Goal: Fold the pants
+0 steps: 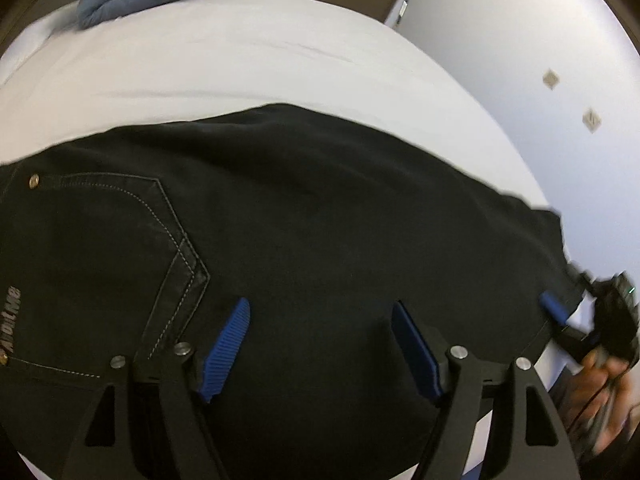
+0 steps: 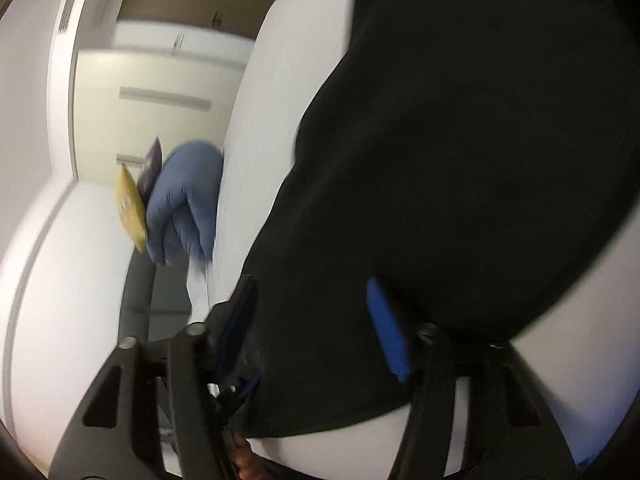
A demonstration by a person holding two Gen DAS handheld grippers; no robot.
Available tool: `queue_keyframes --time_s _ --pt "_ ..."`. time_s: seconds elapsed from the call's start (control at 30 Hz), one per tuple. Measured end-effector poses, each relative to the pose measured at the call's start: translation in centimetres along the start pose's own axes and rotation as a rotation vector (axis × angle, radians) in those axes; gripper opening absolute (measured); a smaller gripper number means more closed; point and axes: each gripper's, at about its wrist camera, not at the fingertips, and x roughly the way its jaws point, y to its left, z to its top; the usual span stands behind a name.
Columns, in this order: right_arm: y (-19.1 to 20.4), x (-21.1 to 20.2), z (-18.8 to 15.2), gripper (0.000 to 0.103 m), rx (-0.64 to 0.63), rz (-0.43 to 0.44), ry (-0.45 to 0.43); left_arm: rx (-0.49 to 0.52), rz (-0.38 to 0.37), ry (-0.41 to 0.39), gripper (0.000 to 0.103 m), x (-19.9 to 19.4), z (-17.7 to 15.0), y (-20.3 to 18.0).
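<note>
Pants (black) lie under both released tools, pads apart.

Illumination is soft, even, indoor light with no visible source and no hard shadows. The white bed sheet renders bright, near overexposure. The black pants read as a dark mass with little fold detail; only pocket stitching resolves. Both views show strong fisheye curvature and dark corner vignetting. Motion blur is moderate in the left wrist view, heavier in the right wrist view.
</note>
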Motion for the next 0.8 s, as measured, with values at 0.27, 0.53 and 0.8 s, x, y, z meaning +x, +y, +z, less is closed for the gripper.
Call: queue_keyframes --time_s 0.27,0.53,0.8 --pt "-3.5 -14.7 2.7 0.059 0.170 -0.047 -0.290 0.087 0.075 0.013 0.081 0.6 -1.9 -2.6" --pt "9.3 -8.3 2.1 0.061 -0.424 -0.349 -0.008 0.047 0.055 0.037 0.081 0.1 -2.0 -3.5" --pt "9.2 3.8 -1.8 0.047 -0.870 -0.818 0.218 0.084 0.069 0.061 0.081 0.3 -2.7 -4.2"
